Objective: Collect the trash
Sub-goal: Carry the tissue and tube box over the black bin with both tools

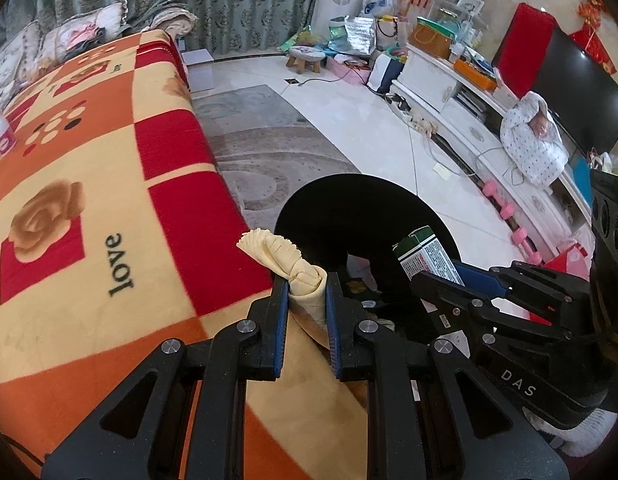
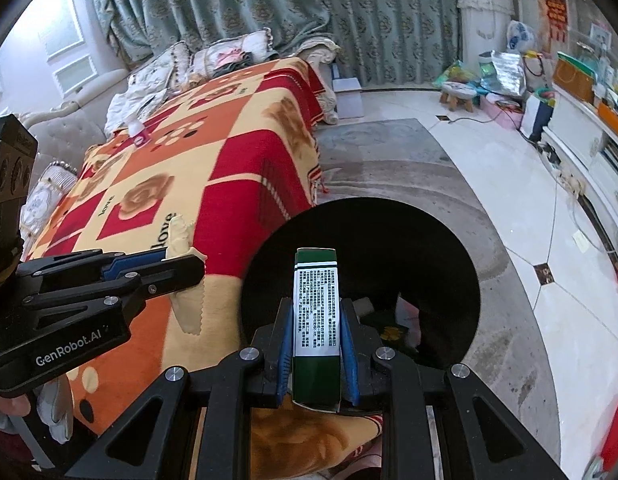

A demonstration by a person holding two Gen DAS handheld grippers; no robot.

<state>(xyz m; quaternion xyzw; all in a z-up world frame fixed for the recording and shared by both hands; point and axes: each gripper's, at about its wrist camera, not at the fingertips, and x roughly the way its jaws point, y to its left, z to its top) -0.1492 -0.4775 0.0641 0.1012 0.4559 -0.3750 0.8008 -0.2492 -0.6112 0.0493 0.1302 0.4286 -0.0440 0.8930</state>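
The left gripper (image 1: 307,284) is pinching a cream cloth scrap (image 1: 287,258) between its jaws beside the blanket (image 1: 89,200); the right gripper's (image 2: 316,320) jaws are clamping a green carton (image 2: 315,308) over the black bin (image 2: 429,248).

The left gripper (image 1: 307,280) points steeply downward, its blue-padded jaws clamped on a cream cloth scrap (image 1: 293,270) that pokes out past the fingertips. Just beside it, the right gripper (image 2: 317,312) tilts down likewise, jaws pressed against both sides of a green carton (image 2: 317,320) standing upright between them.
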